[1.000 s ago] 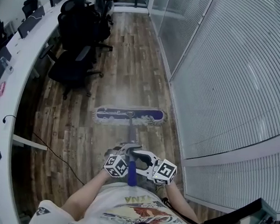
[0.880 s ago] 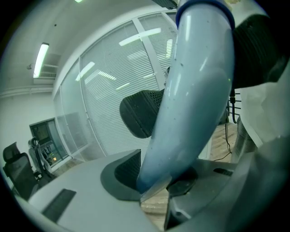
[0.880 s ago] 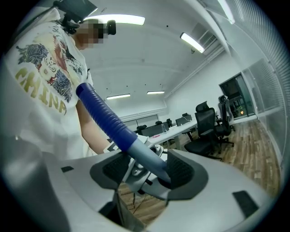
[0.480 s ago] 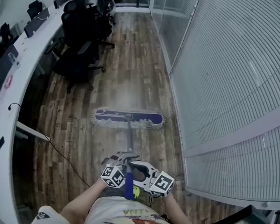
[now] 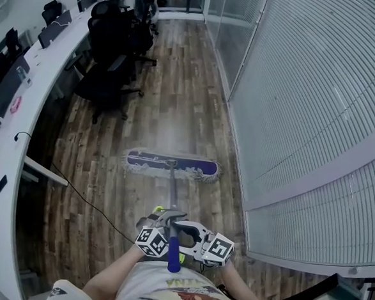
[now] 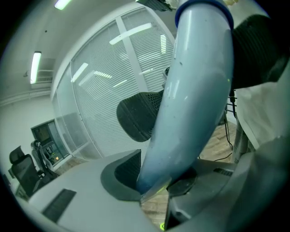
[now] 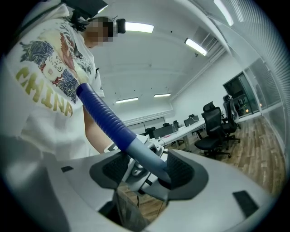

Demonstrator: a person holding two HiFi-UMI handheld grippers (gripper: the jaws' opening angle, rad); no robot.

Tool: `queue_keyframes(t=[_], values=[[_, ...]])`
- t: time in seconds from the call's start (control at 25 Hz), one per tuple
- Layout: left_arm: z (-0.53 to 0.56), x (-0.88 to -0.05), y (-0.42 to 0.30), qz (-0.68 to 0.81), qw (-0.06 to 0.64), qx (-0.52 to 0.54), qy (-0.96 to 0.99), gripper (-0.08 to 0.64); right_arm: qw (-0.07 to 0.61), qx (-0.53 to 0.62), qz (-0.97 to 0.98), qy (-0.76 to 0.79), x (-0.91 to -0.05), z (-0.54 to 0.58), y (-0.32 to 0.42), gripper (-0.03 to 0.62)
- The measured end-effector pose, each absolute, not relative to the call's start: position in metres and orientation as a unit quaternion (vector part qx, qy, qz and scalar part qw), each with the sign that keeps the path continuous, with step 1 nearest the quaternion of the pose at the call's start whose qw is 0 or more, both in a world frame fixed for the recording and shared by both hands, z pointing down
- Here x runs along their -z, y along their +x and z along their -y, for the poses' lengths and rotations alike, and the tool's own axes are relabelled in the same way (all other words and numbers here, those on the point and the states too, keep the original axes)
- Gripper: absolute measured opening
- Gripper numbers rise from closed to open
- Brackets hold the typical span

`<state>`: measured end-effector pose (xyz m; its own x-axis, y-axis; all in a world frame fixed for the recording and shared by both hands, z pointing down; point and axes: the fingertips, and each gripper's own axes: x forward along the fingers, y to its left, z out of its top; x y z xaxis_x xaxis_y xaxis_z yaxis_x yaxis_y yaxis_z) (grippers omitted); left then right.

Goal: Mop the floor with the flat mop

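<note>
The flat mop's head [image 5: 171, 165] lies flat on the wooden plank floor [image 5: 103, 166], crosswise in the aisle. It is blue on top with a pale fringe round it, and its right end sits near the foot of the glass wall with blinds [image 5: 305, 109]. From the middle of the head the thin handle [image 5: 172, 191] runs straight back to the person and ends in a blue grip [image 5: 174, 257] in front of the white printed shirt [image 5: 164, 293]. The left tool [image 5: 168, 216] is clamped on the handle: in the left gripper view the pale shaft [image 6: 195, 90] stands between its two dark pads [image 6: 127, 168], which close tightly on it [image 6: 156, 181]. The right tool [image 5: 182, 229] sits just behind it, nearer the grip, with its jaws spread wide. In the right gripper view the handle [image 7: 142, 156] slants across the opening [image 7: 145, 174] and lies against the pad at the picture's right, while a gap shows at the other pad, so it cradles the shaft rather than pinching it. The blue grip [image 7: 102, 113] rises from there toward the shirt. Along the left of the aisle curves a long white table [image 5: 23, 122] carrying dark monitors [image 5: 2, 95], with black office chairs [image 5: 107, 57] pushed up beside it. A thin black cable [image 5: 81, 199] trails across the boards from under the table toward the person.
</note>
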<state>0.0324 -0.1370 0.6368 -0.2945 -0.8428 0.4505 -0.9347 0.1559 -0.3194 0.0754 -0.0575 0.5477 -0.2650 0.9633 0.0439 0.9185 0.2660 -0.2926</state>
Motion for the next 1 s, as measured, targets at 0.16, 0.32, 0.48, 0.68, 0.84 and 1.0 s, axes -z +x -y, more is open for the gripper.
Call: queue_keyframes(t=[0.16, 0.32, 0.48, 0.68, 0.84, 1.0], values=[[0.133, -0.638, 0.02, 0.753, 0.08, -0.274, 0.593, 0.069, 0.11, -0.096, 0.777, -0.613, -0.549, 0.051, 0.061, 0.255], [0.124, -0.622, -0.023, 0.766, 0.069, -0.242, 0.592, 0.069, 0.076, -0.094, 0.774, -0.622, -0.536, 0.041, 0.018, 0.255], [0.119, -0.628, -0.067, 0.746, 0.078, -0.246, 0.614, 0.081, 0.114, -0.088, 0.76, -0.634, -0.542, 0.032, -0.028, 0.255], [0.105, -0.633, -0.139, 0.738, 0.083, -0.252, 0.621, 0.086, 0.129, -0.088, 0.764, -0.626, -0.547, 0.018, -0.1, 0.261], [0.093, -0.626, -0.205, 0.74, 0.082, -0.243, 0.622, 0.086, 0.122, -0.089, 0.764, -0.628, -0.539, 0.005, -0.167, 0.26], [0.086, -0.624, -0.264, 0.736, 0.078, -0.245, 0.627, 0.086, 0.113, -0.09, 0.772, -0.62, -0.537, -0.003, -0.226, 0.26]])
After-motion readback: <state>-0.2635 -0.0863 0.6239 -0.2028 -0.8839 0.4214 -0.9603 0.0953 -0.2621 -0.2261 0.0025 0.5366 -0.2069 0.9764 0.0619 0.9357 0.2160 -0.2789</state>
